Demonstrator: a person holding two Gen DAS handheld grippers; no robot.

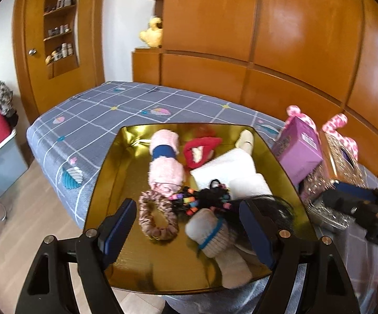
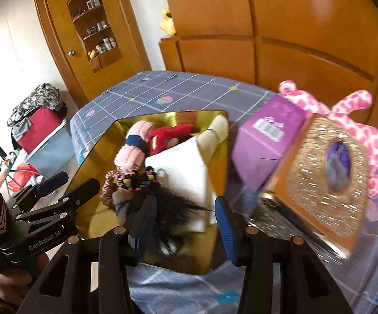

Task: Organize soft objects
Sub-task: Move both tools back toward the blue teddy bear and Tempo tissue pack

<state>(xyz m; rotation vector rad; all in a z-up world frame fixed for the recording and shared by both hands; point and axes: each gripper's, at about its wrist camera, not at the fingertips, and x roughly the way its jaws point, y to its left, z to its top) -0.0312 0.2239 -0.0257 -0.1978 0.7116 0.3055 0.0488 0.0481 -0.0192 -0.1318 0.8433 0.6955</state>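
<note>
Wooden wardrobe panels (image 1: 280, 31) and a door with a shelved niche (image 1: 60, 26) are seen behind a bed (image 1: 97, 110) covered in a grey-blue checked sheet. On the bed a shallow gold tray (image 1: 115, 167) is set, and the soft objects are gathered inside it: a pink fluffy sock roll (image 1: 165, 162) with a blue band, a red knitted piece (image 1: 202, 149), a folded white cloth (image 1: 228, 167), a brown scrunchie (image 1: 157, 217), a bundle of black hair ties with coloured beads (image 1: 202, 198), a grey sock roll (image 1: 212, 233) and a tuft of black hair (image 2: 173, 209). Just beside the tray a purple box (image 2: 267, 130), a glittery gold box (image 2: 327, 178) and a pink spotted plush (image 2: 356, 104) are found. The left gripper (image 1: 189, 230) is held wide apart above the tray's near end, nothing being clasped. The right gripper (image 2: 183, 225) is likewise seen with parted jaws over the tray's near corner, and nothing is pinched between them.
</note>
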